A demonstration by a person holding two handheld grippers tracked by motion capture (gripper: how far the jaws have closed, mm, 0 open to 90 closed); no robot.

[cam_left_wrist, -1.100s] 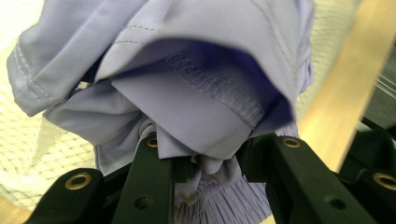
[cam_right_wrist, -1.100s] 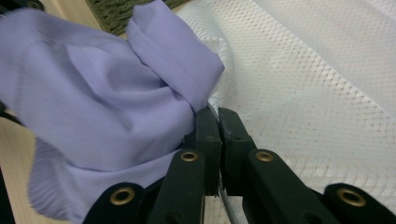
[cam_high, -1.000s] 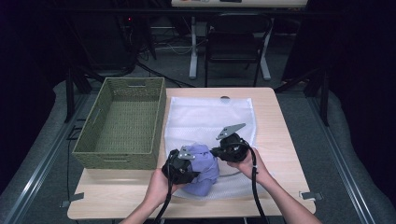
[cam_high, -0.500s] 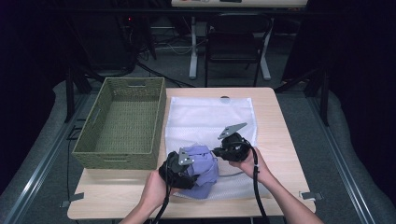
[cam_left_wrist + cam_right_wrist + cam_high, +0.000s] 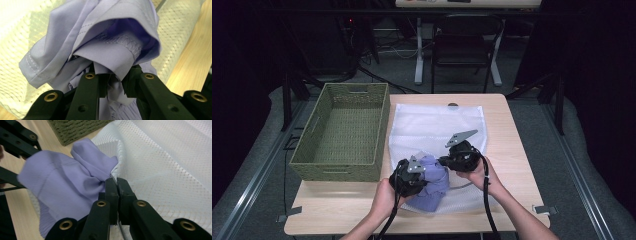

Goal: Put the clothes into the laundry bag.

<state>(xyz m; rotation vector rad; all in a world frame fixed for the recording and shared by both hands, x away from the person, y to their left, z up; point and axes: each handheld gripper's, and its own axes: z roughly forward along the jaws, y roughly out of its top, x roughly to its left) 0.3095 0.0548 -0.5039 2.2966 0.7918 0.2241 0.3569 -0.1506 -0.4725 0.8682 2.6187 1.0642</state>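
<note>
A crumpled lavender garment [image 5: 435, 182] lies at the near edge of a white mesh bag [image 5: 437, 125] spread on the table. My left gripper [image 5: 422, 175] has just been closing, and its jaws now pinch a fold of the garment [image 5: 100, 32] between them [image 5: 113, 77]. My right gripper [image 5: 443, 161] is shut on the mesh bag's rim [image 5: 162, 165], right beside the lavender cloth [image 5: 57, 182], with its jaws pressed together [image 5: 116, 185]. The garment's lower part lies on or in the mesh; I cannot tell which.
A green woven basket [image 5: 342, 132] stands empty at the table's left, close to the bag. The light wooden table [image 5: 507, 130] shows bare to the right of the bag. A chair and desk legs stand beyond the far edge.
The left gripper has shifted slightly on the garment, and the cloth bunch has moved a little toward the right gripper. The right gripper has stayed put on the mesh.
</note>
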